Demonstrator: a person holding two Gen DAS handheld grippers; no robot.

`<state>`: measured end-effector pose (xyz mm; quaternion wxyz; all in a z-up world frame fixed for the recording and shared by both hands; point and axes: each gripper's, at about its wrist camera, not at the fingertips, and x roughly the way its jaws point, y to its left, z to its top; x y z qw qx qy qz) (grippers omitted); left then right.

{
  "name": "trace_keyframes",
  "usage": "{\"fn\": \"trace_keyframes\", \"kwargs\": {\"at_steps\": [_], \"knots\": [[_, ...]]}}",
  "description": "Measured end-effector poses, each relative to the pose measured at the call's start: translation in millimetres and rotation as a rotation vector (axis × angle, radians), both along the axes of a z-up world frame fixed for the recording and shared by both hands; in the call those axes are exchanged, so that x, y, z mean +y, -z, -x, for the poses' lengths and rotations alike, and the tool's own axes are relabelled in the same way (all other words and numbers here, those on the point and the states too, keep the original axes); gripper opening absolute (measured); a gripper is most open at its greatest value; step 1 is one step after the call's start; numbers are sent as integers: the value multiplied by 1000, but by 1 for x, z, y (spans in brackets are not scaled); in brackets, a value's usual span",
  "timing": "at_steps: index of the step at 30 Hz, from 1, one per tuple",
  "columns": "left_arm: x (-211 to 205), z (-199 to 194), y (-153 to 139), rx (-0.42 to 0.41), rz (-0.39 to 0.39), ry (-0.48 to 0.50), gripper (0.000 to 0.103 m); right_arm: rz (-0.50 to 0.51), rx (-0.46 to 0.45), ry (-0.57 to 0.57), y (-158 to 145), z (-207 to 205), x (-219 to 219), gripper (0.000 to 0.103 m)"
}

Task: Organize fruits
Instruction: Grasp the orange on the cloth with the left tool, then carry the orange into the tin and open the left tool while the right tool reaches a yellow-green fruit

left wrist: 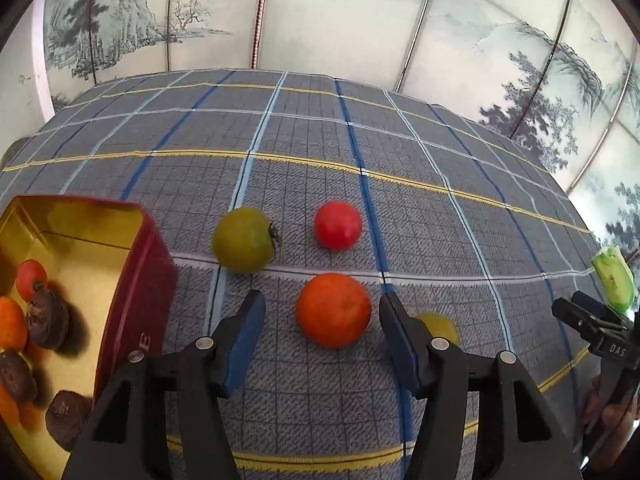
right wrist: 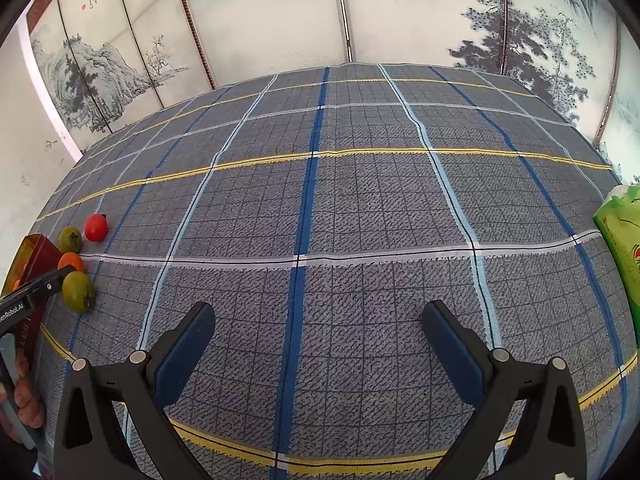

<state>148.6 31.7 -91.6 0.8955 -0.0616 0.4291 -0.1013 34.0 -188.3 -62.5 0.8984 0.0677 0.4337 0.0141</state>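
Orange fruit [left wrist: 333,310] is sitting on the plaid cloth [left wrist: 320,140] between the left gripper [left wrist: 322,312]'s spread, untouching pads; red tin [left wrist: 136,280] is lying alongside. Right gripper [right wrist: 319,322] is hanging released, empty.

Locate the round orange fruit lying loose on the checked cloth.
Left wrist view: the round orange fruit lies between the open left gripper fingers, right of the red tin.
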Motion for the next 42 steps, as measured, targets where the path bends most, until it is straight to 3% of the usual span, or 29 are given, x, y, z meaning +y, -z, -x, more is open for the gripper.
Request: {"fn": "trace_keyframes", "kwargs": {"at_steps": [1,3,5,9,14,21,42], "knots": [[0,-1,0,1,4,3,60,0,0,0,0,0,0,103],[-2,-2,4,15,5,21,42,0,0,0,0,0,0,103],[-5,3,3,1,-7,24,36,0,0,0,0,0,0,103],[-12,25,-6,-74,-39,40,36,19,8,7,1,-2,1,103],[-12,33,-9,-114,-78,14,36,153,52,14,5,-9,15,102],[-13,43,-15,-187,-109,-8,36,146,53,15,5,-8,13,103],[0,52,-22,-245,-64,-45,37,152,57,52,4,-12,13,103]]}}
